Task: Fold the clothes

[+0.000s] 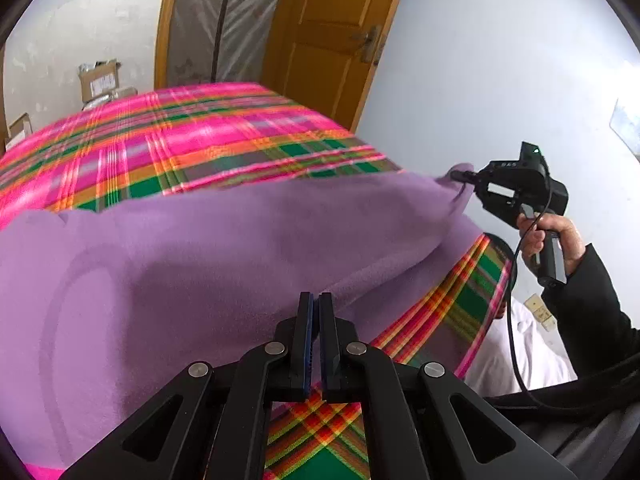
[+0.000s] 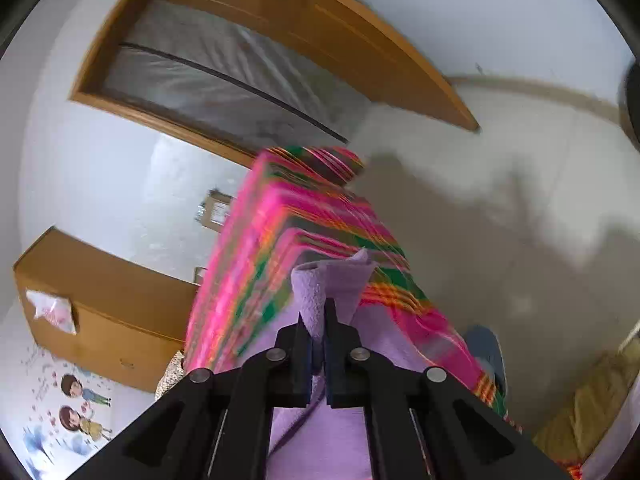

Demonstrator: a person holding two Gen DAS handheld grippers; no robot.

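Purple fleece garment (image 1: 224, 248) lies spread over the plaid-covered bed (image 1: 168, 136), with the left gripper (image 1: 316, 312) clamped tight on its near edge and the right gripper (image 2: 318, 320) pinching a bunched-up corner lifted off the far side.

Your left gripper (image 1: 316, 300) and right gripper (image 2: 319, 320) are matte black, each with two flat fingers lined in blue ribbed pads (image 1: 309, 344), angular cut-out linkage arms and round silver pivot screws, a thin black cable trailing from the right handle, and your sleeve (image 1: 592, 308) is dark
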